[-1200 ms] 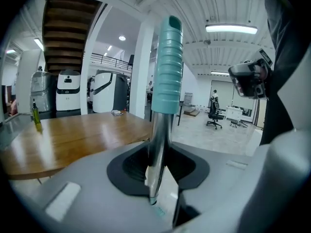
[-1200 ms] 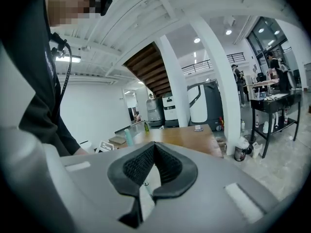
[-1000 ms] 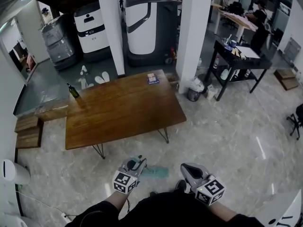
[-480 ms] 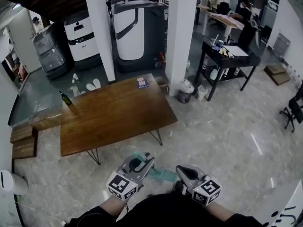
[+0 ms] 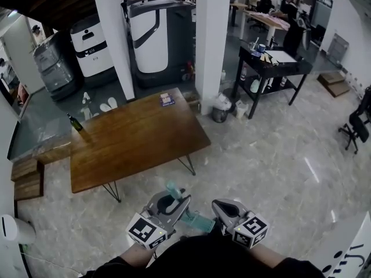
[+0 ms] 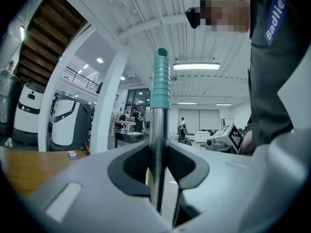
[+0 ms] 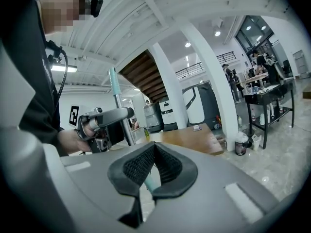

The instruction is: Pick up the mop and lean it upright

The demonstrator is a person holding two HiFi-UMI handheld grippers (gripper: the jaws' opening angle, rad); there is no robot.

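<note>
Above the stone floor [image 5: 261, 155], your left tool [image 6: 158, 154] pinches the mop pole [image 6: 160, 91] to stand it upright; your right tool [image 7: 154, 147] is pressed together.

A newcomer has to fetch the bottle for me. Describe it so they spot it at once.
Find the long wooden table mid-room. At its far left corner stands a dark bottle, upright; the only other thing on the table, a small booklet, lies flat.
</note>
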